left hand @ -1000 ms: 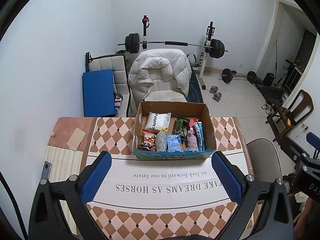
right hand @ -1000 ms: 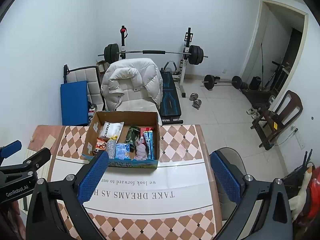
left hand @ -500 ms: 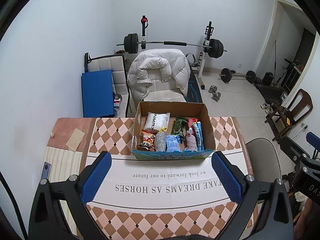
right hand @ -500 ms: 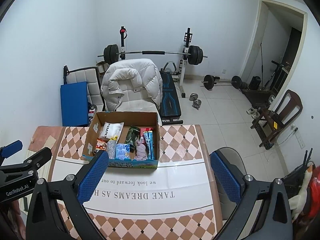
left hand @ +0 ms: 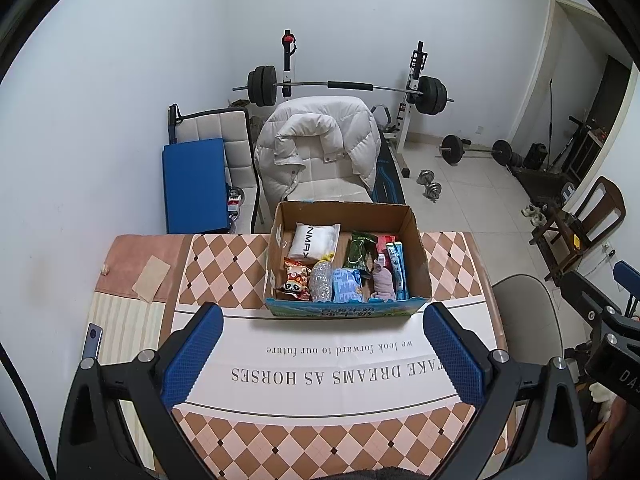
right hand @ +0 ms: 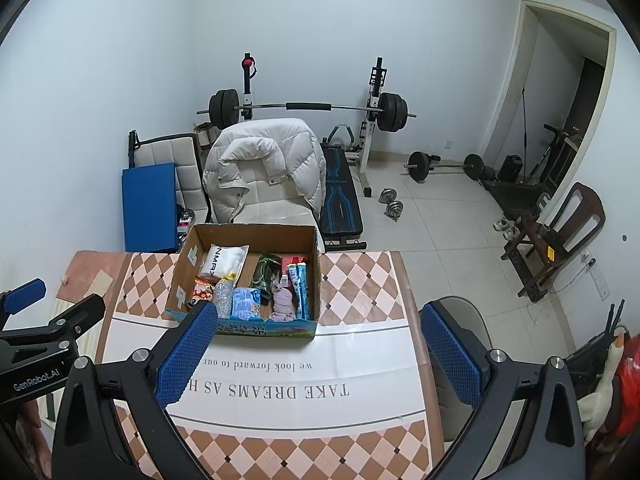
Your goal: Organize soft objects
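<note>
An open cardboard box (left hand: 420, 256) stands at the far side of the table, also in the right wrist view (right hand: 316, 276). It holds several soft packets: a white pouch (left hand: 314, 240), a panda snack bag (left hand: 296, 280), a blue packet (left hand: 346, 290), a green packet (left hand: 362, 256) and a lilac cloth (left hand: 384, 282). My left gripper (left hand: 322, 354) is open and empty, held above the tablecloth in front of the box. My right gripper (right hand: 316, 354) is open and empty, right of the left one, which shows in the right wrist view (right hand: 44, 320).
The table has a checked cloth with a white printed band (left hand: 320, 364). A chair with a white puffer jacket (left hand: 316, 148) stands behind the box. A grey chair (left hand: 528, 320) is at the table's right. A barbell rack (left hand: 344, 88), dumbbells and a wooden chair (left hand: 580, 224) are further off.
Both grippers stay open and nearly still. The views have shifted very slightly, and the box and its contents have not moved.
</note>
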The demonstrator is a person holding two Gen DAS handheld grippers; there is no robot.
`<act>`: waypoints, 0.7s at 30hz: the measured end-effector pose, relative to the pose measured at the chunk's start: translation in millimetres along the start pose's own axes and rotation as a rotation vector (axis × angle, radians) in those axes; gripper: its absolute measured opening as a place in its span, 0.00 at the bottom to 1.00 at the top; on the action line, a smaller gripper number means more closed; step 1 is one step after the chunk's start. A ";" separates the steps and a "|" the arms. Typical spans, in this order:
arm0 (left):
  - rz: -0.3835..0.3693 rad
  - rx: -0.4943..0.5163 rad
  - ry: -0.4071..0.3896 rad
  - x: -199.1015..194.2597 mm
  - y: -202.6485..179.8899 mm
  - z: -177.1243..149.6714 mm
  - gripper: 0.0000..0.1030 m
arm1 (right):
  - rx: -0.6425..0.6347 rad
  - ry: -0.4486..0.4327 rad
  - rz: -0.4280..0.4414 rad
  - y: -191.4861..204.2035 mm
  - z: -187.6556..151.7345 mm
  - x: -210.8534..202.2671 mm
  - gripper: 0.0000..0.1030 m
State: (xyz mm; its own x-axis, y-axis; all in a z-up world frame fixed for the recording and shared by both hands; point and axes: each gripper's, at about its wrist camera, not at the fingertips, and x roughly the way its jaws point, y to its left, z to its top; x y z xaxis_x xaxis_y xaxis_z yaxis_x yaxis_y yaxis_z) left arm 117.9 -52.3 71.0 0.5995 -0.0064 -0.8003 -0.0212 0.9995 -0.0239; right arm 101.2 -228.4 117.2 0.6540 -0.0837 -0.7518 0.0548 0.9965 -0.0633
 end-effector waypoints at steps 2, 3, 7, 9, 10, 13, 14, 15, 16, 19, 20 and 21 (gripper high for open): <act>0.000 -0.001 0.000 -0.1 -0.2 0.0 1.00 | 0.003 0.001 0.001 0.2 -0.8 -0.5 1.00; 0.000 -0.001 -0.001 -0.1 0.1 -0.4 1.00 | 0.002 0.000 -0.001 0.2 -1.3 -0.5 1.00; -0.001 -0.002 -0.003 0.0 -1.6 1.2 1.00 | 0.003 -0.002 -0.002 0.6 -1.6 -0.6 1.00; -0.003 -0.003 -0.003 0.7 1.2 -0.9 1.00 | 0.006 -0.001 0.001 0.6 -1.8 -0.7 1.00; -0.003 -0.003 -0.004 1.4 2.0 -1.9 1.00 | 0.004 -0.002 -0.001 0.8 -1.7 -0.7 1.00; -0.003 -0.003 -0.003 1.2 2.0 -2.1 1.00 | 0.003 -0.002 0.001 0.2 -0.4 -1.5 1.00; -0.003 -0.004 -0.002 1.2 0.7 -1.2 1.00 | 0.002 -0.002 0.001 0.4 1.3 -1.8 1.00; -0.004 -0.003 -0.002 1.2 1.8 -2.1 1.00 | 0.000 -0.002 0.001 1.1 2.1 -1.7 1.00; -0.004 -0.004 -0.001 1.0 1.8 -2.4 1.00 | 0.002 -0.002 0.001 0.4 1.0 -1.8 1.00; -0.006 -0.005 -0.003 0.9 0.5 -1.5 1.00 | 0.000 -0.001 0.005 0.8 3.9 -2.6 1.00; -0.006 -0.003 -0.004 1.1 1.7 -2.2 1.00 | 0.000 -0.001 0.005 0.8 3.5 -2.8 1.00; -0.005 -0.003 -0.004 1.1 1.2 -1.9 1.00 | -0.002 0.000 0.007 1.1 4.6 -2.9 1.00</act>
State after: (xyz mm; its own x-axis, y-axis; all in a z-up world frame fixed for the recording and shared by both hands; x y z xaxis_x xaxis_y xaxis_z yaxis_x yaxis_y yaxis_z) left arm 117.0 -51.2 69.0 0.6031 -0.0115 -0.7976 -0.0205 0.9993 -0.0300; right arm 102.7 -227.1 122.4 0.6542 -0.0771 -0.7524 0.0490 0.9970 -0.0596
